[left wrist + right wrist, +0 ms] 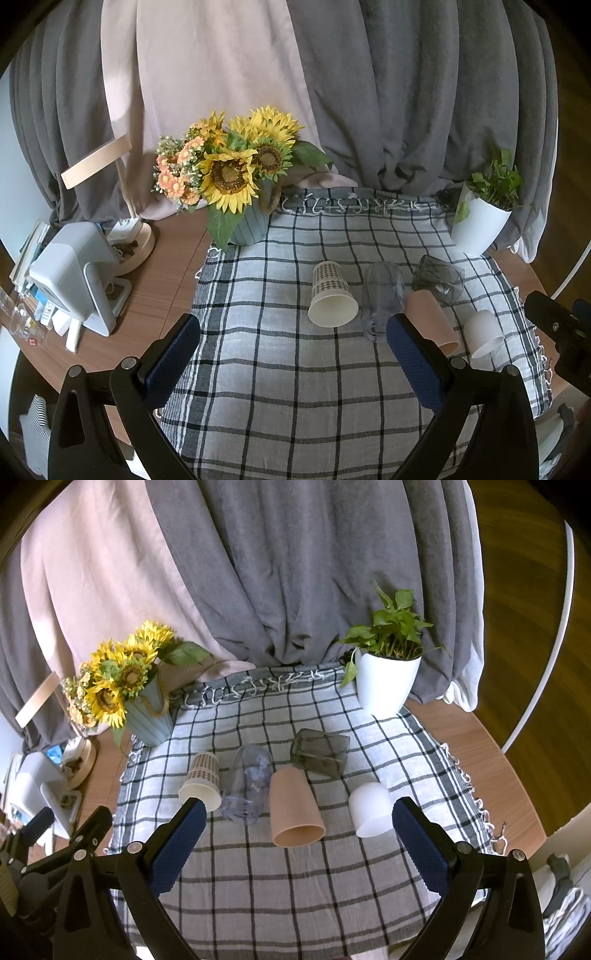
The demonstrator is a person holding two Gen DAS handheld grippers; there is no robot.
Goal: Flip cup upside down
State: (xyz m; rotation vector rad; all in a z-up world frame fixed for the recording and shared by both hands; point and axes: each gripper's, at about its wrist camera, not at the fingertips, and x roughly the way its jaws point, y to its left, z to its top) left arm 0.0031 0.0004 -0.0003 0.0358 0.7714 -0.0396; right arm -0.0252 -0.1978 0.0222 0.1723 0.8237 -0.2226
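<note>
Several cups lie on their sides in a row on the checked cloth (pixel 295 886). From left: a patterned paper cup (pixel 331 294) (pixel 201 781), a clear plastic cup (pixel 382 299) (pixel 246 784), a pink cup (pixel 293 808) (pixel 434 319), and a white cup (pixel 371 809) (pixel 483 333). A dark grey glass (pixel 320 752) (pixel 438 279) lies behind them. My left gripper (pixel 293 363) is open and empty, hovering in front of the paper and clear cups. My right gripper (pixel 299 843) is open and empty, in front of the pink cup.
A sunflower bouquet in a blue pot (pixel 236 177) (pixel 147 716) stands at the cloth's back left. A green plant in a white pot (pixel 386 679) (pixel 480 225) stands back right. A white device (pixel 74 273) and clutter sit on the wooden table (pixel 159 280) at left. Grey curtains hang behind.
</note>
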